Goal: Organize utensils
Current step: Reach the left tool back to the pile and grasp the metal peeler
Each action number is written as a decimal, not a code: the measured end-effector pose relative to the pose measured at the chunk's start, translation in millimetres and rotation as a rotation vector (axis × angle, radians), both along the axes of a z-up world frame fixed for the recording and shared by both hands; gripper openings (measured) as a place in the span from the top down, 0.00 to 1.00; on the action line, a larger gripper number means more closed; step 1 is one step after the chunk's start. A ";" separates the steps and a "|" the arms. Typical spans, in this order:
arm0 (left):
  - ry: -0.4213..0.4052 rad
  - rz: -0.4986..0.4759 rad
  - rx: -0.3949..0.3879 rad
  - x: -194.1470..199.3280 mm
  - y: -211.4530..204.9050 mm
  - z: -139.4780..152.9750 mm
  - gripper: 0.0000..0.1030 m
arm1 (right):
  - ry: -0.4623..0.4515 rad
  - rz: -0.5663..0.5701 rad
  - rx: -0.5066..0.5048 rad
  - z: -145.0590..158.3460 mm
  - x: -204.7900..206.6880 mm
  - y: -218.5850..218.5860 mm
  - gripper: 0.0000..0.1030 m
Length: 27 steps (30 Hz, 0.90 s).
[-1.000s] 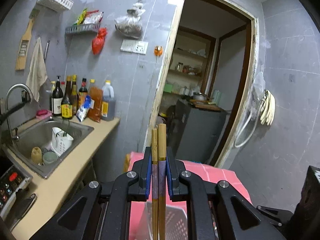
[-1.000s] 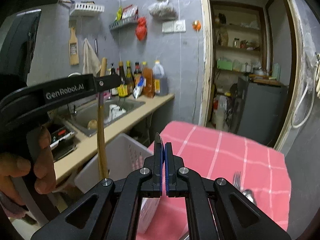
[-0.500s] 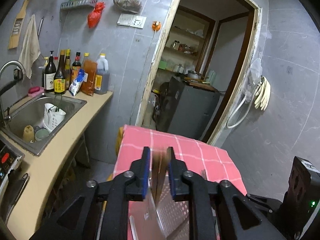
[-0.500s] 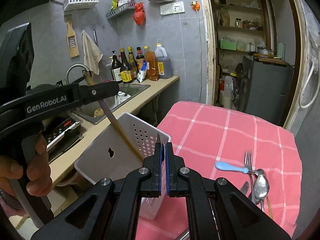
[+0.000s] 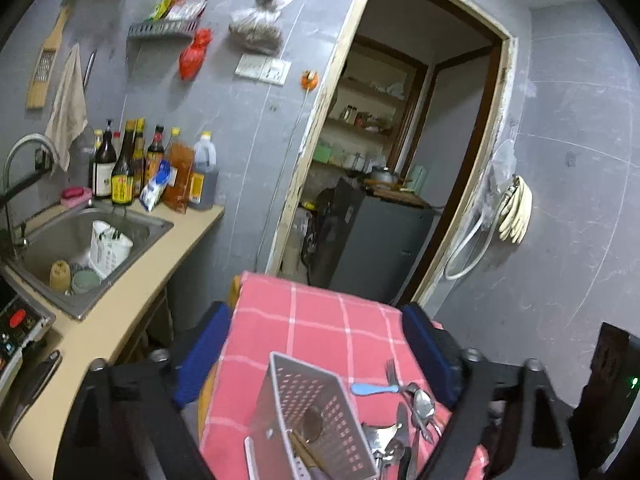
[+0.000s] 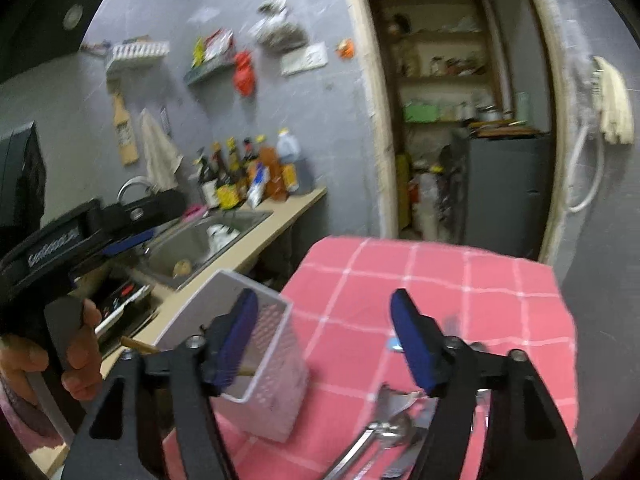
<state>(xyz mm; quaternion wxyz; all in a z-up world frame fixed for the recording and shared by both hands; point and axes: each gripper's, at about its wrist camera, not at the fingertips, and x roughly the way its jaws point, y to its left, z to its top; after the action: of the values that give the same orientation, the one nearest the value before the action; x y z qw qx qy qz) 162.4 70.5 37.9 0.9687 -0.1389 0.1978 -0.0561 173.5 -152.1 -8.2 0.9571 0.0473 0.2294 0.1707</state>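
- Since a second ago both grippers have let go: the left gripper [image 5: 316, 344], which held a pair of chopsticks [image 5: 306, 454], now stands wide open and empty, and the chopsticks lie inside the perforated caddy [image 5: 316, 412].
- Likewise the right gripper [image 6: 324, 340], shut a moment ago, is now spread wide and holds nothing.
- Step in hand, as I judge it: one deposit is done, the next pick-up begins.
- Loose cutlery [image 6: 388, 432] (spoons, a fork, a blue-handled piece) lies on the pink checked cloth [image 6: 440, 280] just right of the caddy.
- Next move calls for lowering the right gripper onto one handle in that pile.
- Both grippers hang above the caddy, tilted down; the left hand [image 6: 76, 360] grips its handle left of it.
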 end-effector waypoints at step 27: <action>0.175 -0.213 0.209 23.7 -186.6 -44.4 0.00 | 0.144 -0.240 0.009 -47.2 22.4 -211.9 0.11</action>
<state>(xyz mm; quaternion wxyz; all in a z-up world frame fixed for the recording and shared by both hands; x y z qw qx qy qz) 186.1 -116.2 -6.5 0.9456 -0.0201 0.2996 -0.1251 195.9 -364.0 -55.4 0.9514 0.0908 0.2895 0.0524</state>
